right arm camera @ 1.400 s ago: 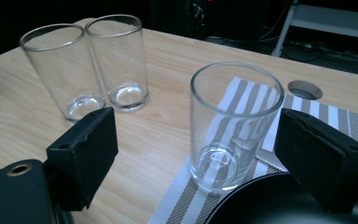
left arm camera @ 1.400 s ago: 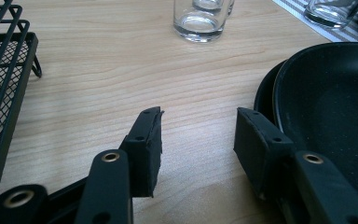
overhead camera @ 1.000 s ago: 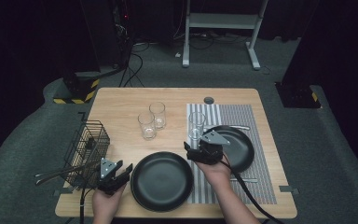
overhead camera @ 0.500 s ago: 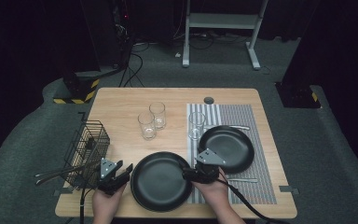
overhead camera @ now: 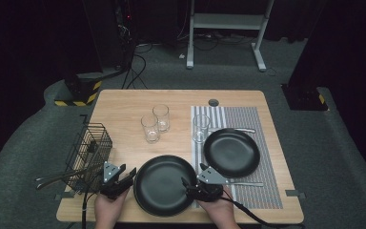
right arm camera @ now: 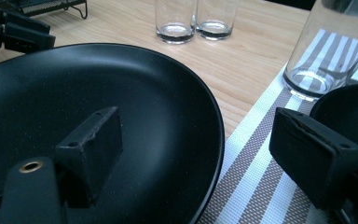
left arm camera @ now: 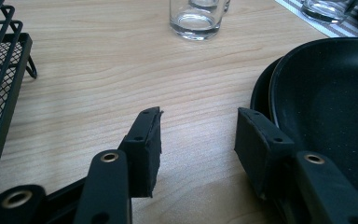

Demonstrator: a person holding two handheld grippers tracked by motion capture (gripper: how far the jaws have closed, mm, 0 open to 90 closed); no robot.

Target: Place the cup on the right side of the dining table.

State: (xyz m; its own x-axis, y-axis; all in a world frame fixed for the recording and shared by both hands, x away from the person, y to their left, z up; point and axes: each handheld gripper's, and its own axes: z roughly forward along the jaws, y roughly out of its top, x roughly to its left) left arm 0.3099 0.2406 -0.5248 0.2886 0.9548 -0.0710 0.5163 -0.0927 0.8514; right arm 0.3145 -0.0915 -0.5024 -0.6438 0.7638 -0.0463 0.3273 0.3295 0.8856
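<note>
While the big black plate (overhead camera: 163,184) sat on the table (overhead camera: 124,102) near the front edge, the left hand-held gripper (overhead camera: 124,177) waited just beside its left rim with jaws apart and nothing between them. Over its right rim, the right hand-held gripper (overhead camera: 190,183) had jaws wide apart too.

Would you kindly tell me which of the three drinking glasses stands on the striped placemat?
The rightmost glass, beside the smaller black plate, stands on the placemat; the other two glasses stand together on bare wood.
</note>
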